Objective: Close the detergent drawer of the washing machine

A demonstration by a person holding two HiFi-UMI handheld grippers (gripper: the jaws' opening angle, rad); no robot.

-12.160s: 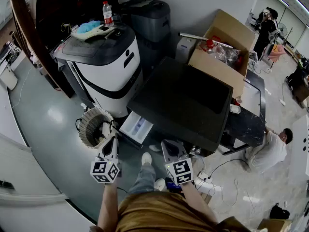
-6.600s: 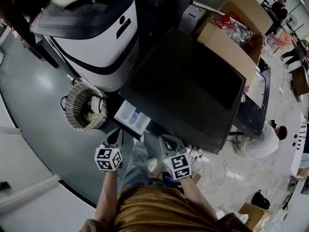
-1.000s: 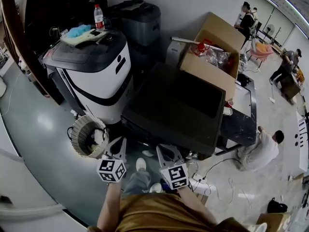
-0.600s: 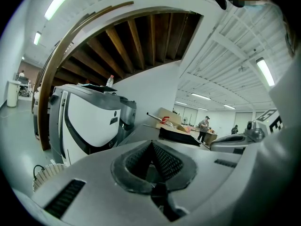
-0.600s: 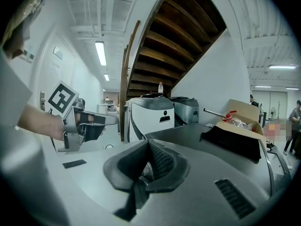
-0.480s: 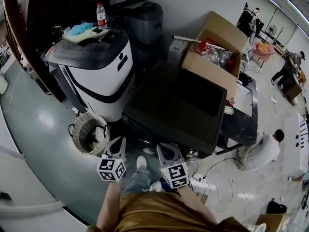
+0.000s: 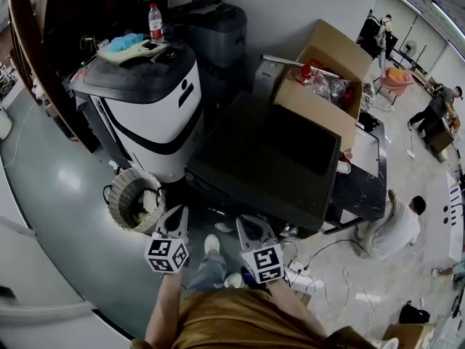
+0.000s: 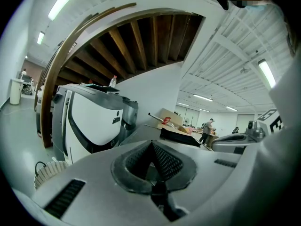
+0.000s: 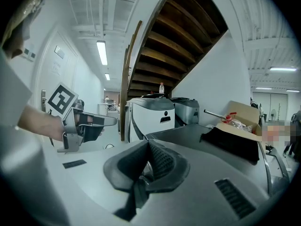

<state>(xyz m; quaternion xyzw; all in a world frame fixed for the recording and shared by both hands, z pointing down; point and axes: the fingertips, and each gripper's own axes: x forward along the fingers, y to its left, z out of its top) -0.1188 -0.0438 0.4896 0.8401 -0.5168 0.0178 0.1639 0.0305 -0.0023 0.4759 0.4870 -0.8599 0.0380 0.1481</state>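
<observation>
No detergent drawer juts out, so left gripper (image 7: 174, 217) and right gripper (image 7: 248, 227) hover clenched empty at the washing machine's (image 7: 269, 158) six o'clock

A water bottle (image 7: 155, 22) stood at eleven o'clock, an open cardboard box (image 7: 327, 82) at two, a woven basket (image 7: 134, 198) at eight.
</observation>
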